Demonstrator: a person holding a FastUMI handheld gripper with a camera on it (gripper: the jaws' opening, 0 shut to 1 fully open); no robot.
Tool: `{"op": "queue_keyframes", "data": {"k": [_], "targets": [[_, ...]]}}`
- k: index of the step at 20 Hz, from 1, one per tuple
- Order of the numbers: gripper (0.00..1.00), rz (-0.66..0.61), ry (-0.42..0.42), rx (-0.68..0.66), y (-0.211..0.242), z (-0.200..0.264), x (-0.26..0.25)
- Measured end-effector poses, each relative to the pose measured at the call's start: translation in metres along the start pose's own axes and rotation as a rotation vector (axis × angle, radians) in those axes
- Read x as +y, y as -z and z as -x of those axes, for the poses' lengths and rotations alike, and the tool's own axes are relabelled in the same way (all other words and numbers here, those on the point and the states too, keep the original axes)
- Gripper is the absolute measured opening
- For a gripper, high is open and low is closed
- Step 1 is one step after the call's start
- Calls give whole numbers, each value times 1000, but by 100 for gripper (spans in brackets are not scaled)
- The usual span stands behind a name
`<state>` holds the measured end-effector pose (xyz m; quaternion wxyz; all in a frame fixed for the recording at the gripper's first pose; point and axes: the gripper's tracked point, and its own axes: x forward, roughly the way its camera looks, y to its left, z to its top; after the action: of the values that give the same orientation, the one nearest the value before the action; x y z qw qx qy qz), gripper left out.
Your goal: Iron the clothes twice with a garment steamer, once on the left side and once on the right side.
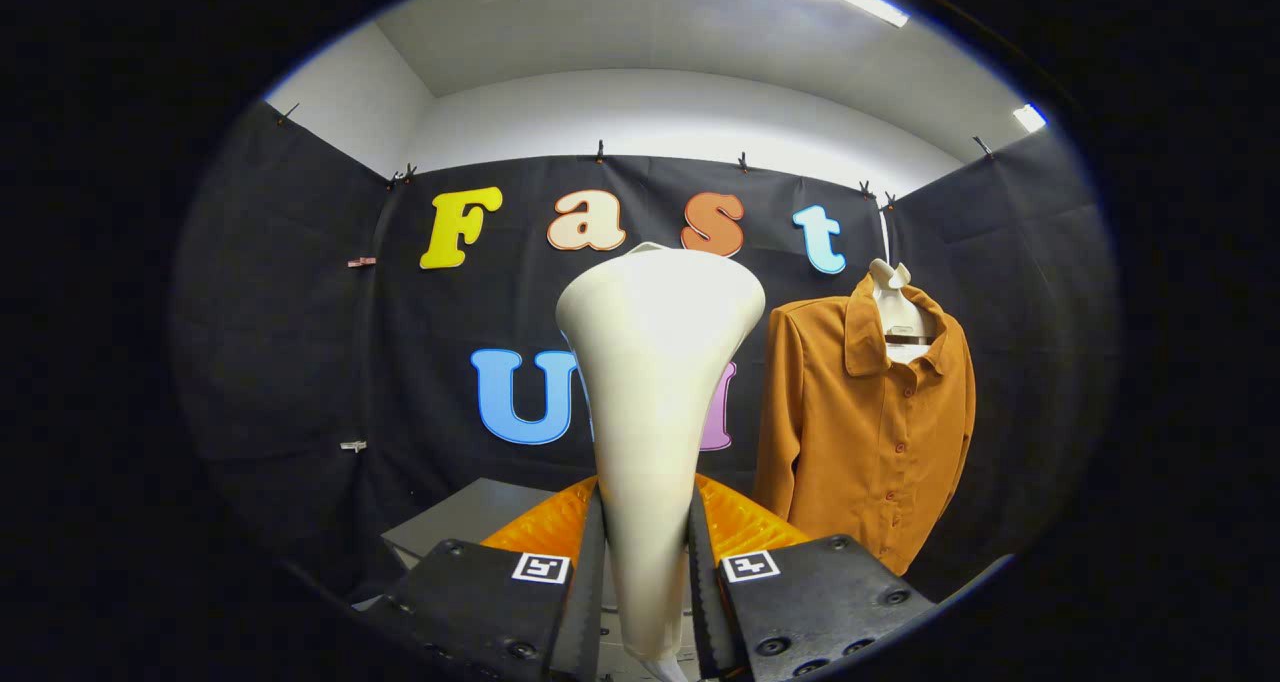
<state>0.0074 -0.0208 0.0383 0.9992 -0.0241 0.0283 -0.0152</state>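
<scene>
gripping the cream, flared garment steamer (pixel 655 402), jaws clamp its handle beside the rust shirt (pixel 865 422).

No readable words. Two square coded markers (pixel 541 567) stand on the gripper (pixel 646 537), either side of the clamped garment steamer (pixel 655 382); the shirt (pixel 870 422) label is illegible.
</scene>
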Motion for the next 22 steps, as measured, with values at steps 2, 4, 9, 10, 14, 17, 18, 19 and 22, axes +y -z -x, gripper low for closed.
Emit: {"op": "queue_keyframes", "data": {"k": [2, 4, 9, 10, 14, 17, 18, 19, 22], "targets": [[41, -5, -1, -7, -2, 0, -3], [41, -5, 0, -8, -3, 0, -5], [41, -3, -8, -6, -2, 0, -4], [41, -4, -10, -8, -3, 0, -4], [40, -19, -12, -13, -4, 2, -4], [41, -13, -8, -12, -4, 3, -5], [41, -11, -8, -14, -4, 3, -4], [40, -11, -8, -16, -4, 3, -4], [40, -11, -9, -16, -4, 4, -3]]}}
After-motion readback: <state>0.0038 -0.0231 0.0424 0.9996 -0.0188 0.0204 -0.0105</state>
